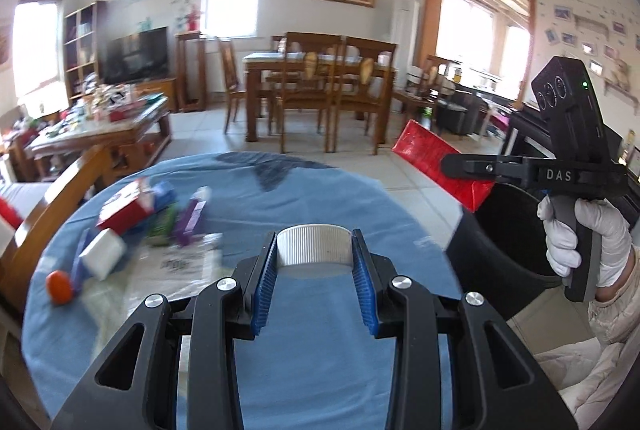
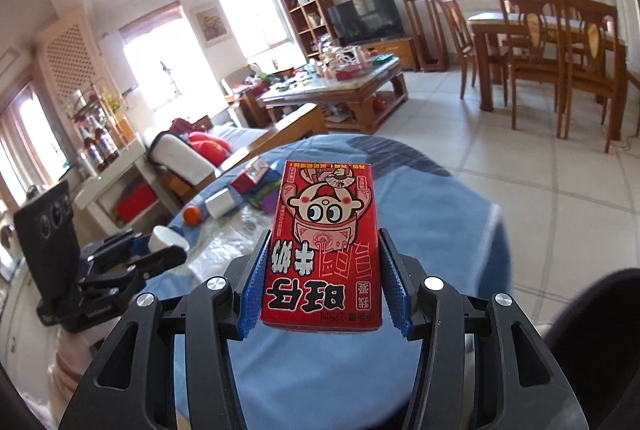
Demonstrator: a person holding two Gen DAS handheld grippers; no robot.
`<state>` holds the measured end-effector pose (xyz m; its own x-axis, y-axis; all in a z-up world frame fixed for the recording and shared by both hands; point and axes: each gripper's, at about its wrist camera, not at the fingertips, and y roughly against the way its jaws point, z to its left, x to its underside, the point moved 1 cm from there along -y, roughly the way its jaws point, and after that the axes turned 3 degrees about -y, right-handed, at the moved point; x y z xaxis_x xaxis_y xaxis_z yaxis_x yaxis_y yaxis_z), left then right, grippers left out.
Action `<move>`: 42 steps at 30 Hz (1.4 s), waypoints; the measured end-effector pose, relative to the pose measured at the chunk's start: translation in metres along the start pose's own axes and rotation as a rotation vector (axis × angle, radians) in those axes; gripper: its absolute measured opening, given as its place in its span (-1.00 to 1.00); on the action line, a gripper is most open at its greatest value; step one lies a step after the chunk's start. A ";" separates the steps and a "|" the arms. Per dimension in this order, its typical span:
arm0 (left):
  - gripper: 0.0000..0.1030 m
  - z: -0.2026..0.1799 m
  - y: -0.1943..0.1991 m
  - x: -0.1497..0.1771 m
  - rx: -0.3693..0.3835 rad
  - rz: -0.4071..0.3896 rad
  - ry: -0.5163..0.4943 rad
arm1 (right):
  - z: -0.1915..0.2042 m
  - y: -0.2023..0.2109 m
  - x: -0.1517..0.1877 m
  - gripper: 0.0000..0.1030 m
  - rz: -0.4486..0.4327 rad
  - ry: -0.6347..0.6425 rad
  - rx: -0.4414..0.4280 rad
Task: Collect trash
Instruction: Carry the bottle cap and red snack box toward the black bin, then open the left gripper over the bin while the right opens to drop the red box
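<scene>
A: Where's the red milk carton (image 2: 320, 250)?

B: Pinched between the blue pads of the right gripper (image 2: 322, 284), held up in the air, printed face toward the camera. In the left wrist view the same carton sticks out tilted from the jaws, just above the rim of the black bin (image 1: 500, 230) that stands beside the table (image 1: 320, 350).

A: And the left gripper (image 1: 314, 272)?

B: Its jaws are pressed onto a white ribbed cap (image 1: 314, 244), one pad on each side. It hangs over the blue cloth of the table.

A: Who's holding the right tool?

B: A white-gloved hand (image 1: 580, 238) wraps its handle, off to the right of the table.

A: What else lies on the table?

B: Toward the far left edge, a loose heap: a red and white box (image 1: 128, 206), a white block (image 1: 103, 257), a purple packet (image 1: 191, 222), something green beneath them, and an orange cap (image 1: 59, 286) near the edge. Clear plastic film (image 1: 180, 262) lies flat beside the heap. All are blurred, so the print cannot be read.

A: Beyond that?

B: Tiled floor, then a wooden dining set (image 1: 320, 86) well apart from the table.
</scene>
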<state>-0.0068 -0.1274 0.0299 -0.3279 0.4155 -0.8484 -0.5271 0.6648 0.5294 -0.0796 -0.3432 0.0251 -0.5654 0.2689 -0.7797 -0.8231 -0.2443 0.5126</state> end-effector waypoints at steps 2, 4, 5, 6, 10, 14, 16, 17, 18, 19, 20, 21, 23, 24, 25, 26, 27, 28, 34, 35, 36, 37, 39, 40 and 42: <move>-0.30 -0.017 -0.009 -0.005 0.026 0.002 -0.024 | -0.012 0.019 0.008 -0.02 -0.006 -0.003 0.026; -0.30 -0.032 -0.016 -0.008 0.046 0.004 -0.046 | -0.025 0.034 0.016 -0.02 -0.014 -0.010 0.050; -0.30 -0.042 -0.023 -0.010 0.062 0.010 -0.059 | -0.031 0.040 0.018 -0.02 -0.017 -0.015 0.059; -0.30 -0.050 -0.027 -0.012 0.075 0.011 -0.070 | -0.040 0.050 0.023 -0.02 -0.022 -0.026 0.070; -0.30 -0.080 -0.042 -0.015 0.130 0.023 -0.112 | -0.072 0.080 0.039 -0.02 -0.039 -0.070 0.116; -0.30 -0.112 -0.058 -0.020 0.189 0.035 -0.151 | -0.111 0.114 0.061 -0.02 -0.053 -0.125 0.165; -0.30 -0.129 -0.068 -0.022 0.222 0.043 -0.171 | -0.130 0.128 0.071 -0.02 -0.058 -0.146 0.192; -0.30 -0.135 -0.071 -0.023 0.236 0.046 -0.177 | -0.137 0.133 0.075 -0.02 -0.061 -0.157 0.202; -0.30 -0.142 -0.076 -0.025 0.253 0.050 -0.184 | -0.148 0.140 0.081 -0.02 -0.064 -0.172 0.215; -0.30 -0.148 -0.079 -0.026 0.268 0.054 -0.190 | -0.156 0.145 0.085 -0.02 -0.066 -0.186 0.225; -0.30 -0.157 -0.086 -0.027 0.286 0.060 -0.201 | -0.167 0.154 0.092 -0.02 -0.071 -0.204 0.240; -0.30 -0.165 -0.090 -0.027 0.299 0.065 -0.209 | -0.174 0.158 0.095 -0.02 -0.074 -0.215 0.251; -0.30 -0.179 -0.100 -0.027 0.326 0.077 -0.222 | -0.190 0.168 0.105 -0.02 -0.078 -0.244 0.271; -0.30 -0.186 -0.105 -0.027 0.341 0.086 -0.229 | -0.196 0.170 0.108 -0.02 -0.078 -0.253 0.277; -0.30 -0.190 -0.109 -0.026 0.350 0.091 -0.233 | -0.203 0.175 0.113 -0.02 -0.079 -0.264 0.286; -0.30 -0.198 -0.116 -0.025 0.368 0.102 -0.239 | -0.210 0.179 0.118 -0.02 -0.079 -0.274 0.294; -0.30 -0.203 -0.121 -0.024 0.380 0.110 -0.242 | -0.214 0.179 0.120 -0.02 -0.078 -0.280 0.298; -0.30 -0.207 -0.123 -0.023 0.389 0.116 -0.246 | -0.220 0.182 0.125 -0.02 -0.078 -0.289 0.304; -0.30 -0.237 -0.149 -0.014 0.445 0.177 -0.275 | -0.244 0.184 0.142 -0.02 -0.067 -0.331 0.331; -0.30 -0.243 -0.155 -0.011 0.450 0.193 -0.284 | -0.244 0.182 0.142 -0.02 -0.064 -0.332 0.339; -0.30 -0.247 -0.160 -0.007 0.455 0.206 -0.292 | -0.247 0.181 0.145 -0.02 -0.061 -0.335 0.346; -0.30 -0.250 -0.165 -0.003 0.460 0.220 -0.299 | -0.251 0.181 0.148 -0.02 -0.058 -0.342 0.346; -0.30 -0.257 -0.170 0.003 0.463 0.239 -0.313 | -0.258 0.179 0.151 -0.02 -0.052 -0.352 0.347; -0.30 -0.260 -0.173 0.005 0.465 0.248 -0.321 | -0.261 0.178 0.153 -0.02 -0.049 -0.357 0.351; -0.30 -0.265 -0.178 0.010 0.471 0.265 -0.334 | -0.263 0.176 0.154 -0.02 -0.045 -0.360 0.357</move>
<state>-0.1240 -0.4064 -0.0732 -0.0974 0.7243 -0.6826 -0.0347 0.6830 0.7296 -0.2983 -0.5902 -0.0997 -0.4594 0.5912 -0.6629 -0.7784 0.0915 0.6210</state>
